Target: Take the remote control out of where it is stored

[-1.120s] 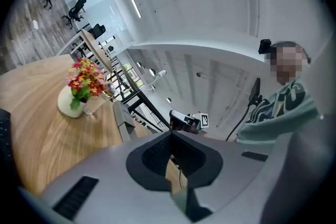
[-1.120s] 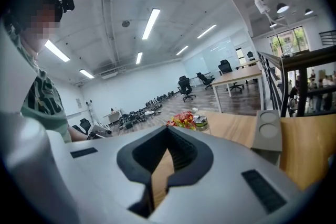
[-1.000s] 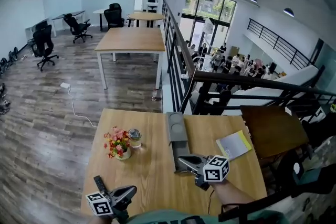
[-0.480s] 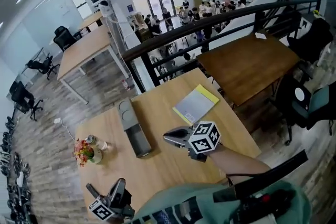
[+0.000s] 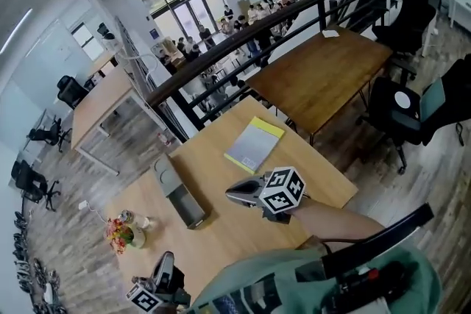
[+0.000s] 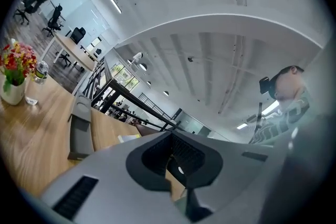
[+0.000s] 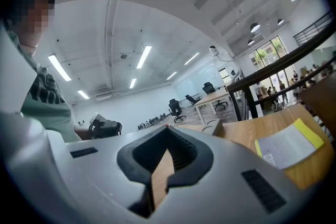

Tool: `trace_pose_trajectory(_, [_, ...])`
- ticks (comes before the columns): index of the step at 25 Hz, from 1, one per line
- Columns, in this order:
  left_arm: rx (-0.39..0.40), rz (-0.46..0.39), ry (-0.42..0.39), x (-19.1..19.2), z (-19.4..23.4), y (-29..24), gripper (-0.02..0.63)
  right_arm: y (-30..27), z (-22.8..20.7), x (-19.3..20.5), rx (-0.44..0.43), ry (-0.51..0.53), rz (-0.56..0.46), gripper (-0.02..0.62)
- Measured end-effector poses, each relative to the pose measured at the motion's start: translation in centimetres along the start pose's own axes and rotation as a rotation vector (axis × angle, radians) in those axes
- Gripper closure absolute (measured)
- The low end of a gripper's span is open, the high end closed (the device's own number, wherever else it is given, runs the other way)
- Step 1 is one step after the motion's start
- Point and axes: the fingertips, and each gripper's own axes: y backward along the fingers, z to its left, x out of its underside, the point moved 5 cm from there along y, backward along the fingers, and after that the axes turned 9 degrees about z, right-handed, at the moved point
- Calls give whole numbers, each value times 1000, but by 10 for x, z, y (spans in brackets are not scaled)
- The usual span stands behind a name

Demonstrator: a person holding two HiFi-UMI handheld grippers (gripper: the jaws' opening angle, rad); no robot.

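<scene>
A long grey storage box (image 5: 179, 193) lies on the wooden table (image 5: 221, 232); its near end shows a dark open compartment. The left gripper view has the same box (image 6: 80, 127) to the left. I cannot make out a remote control in any view. My right gripper (image 5: 232, 195) hovers over the table just right of the box, pointing at it, jaws shut and empty. Its own view shows the right gripper (image 7: 166, 150) closed, with only a thin slit of table between the jaws. My left gripper (image 5: 163, 270) is low at the table's near-left corner, shut on nothing, and its own view shows the left gripper (image 6: 171, 159) closed.
A grey and yellow notebook (image 5: 254, 144) lies at the table's far side. A small vase of flowers (image 5: 120, 232) and a glass jar (image 5: 140, 222) stand left of the box. A black railing (image 5: 243, 48) runs behind the table, a darker table (image 5: 324, 77) beyond it.
The head view has swung right and tilted, so the table now sits lower left. Both grippers keep their places by the box and stay shut.
</scene>
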Motion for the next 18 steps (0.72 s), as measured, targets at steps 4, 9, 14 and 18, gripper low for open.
trace_pose_trajectory(4, [46, 23, -39, -13, 16, 22, 601, -11, 23, 2, 75, -19, -39, 592])
trace_pose_trajectory(9, [65, -1, -94, -37, 34, 59, 601, -33, 52, -4, 120, -21, -56, 592])
trace_pose_trajectory(14, [74, -75, -117, -57, 50, 80, 601, -51, 70, -18, 120, 8, -47, 592])
trace_pose_trajectory(18, [73, -121, -128, -63, 59, 86, 601, -61, 76, -30, 94, 34, -49, 592])
